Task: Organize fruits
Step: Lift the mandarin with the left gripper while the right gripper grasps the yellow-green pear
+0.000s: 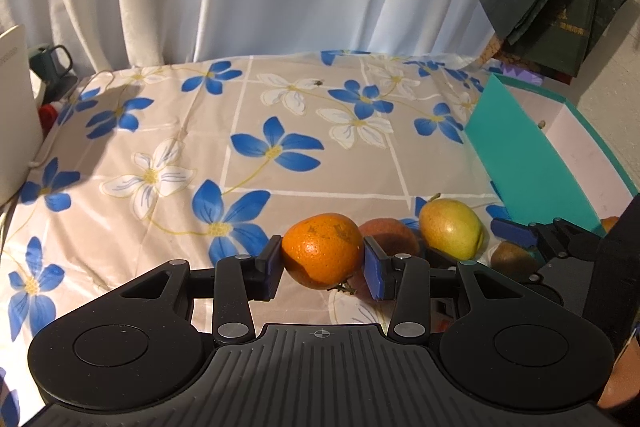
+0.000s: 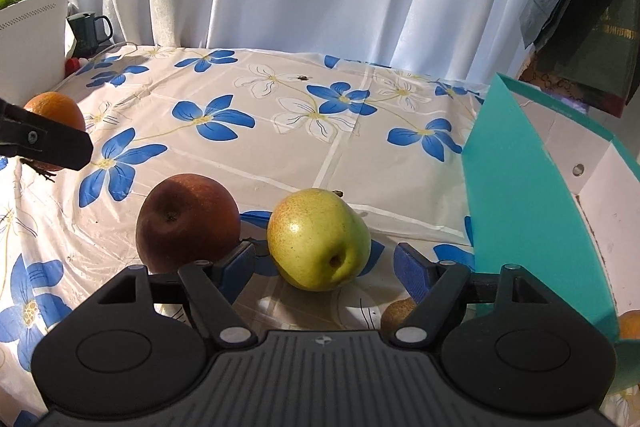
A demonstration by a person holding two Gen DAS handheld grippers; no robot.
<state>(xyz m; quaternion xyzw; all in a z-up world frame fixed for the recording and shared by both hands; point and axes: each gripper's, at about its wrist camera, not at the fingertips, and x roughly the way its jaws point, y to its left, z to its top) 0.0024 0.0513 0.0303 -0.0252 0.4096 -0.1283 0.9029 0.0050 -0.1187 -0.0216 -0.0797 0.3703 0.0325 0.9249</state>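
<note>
My left gripper (image 1: 323, 267) is shut on an orange (image 1: 322, 251), its blue pads pressing both sides; the right wrist view shows that orange (image 2: 56, 109) at far left behind a black finger (image 2: 44, 143). My right gripper (image 2: 326, 263) is closing, with a yellow-green pear (image 2: 318, 239) between its jaws and a small gap at each pad. A dark red fruit (image 2: 188, 223) sits just left of the pear. A brown kiwi (image 2: 400, 311) lies under the right finger. From the left wrist I see the pear (image 1: 450, 229), red fruit (image 1: 390, 233) and kiwi (image 1: 512, 259).
A teal box (image 2: 520, 195) with a white inside stands open at the right, with an orange (image 2: 628, 323) in it. Dark bags (image 2: 592, 27) hang above it. A white case (image 2: 32, 39), green mug (image 2: 86, 31) and curtain border the flowered tablecloth (image 2: 280, 147).
</note>
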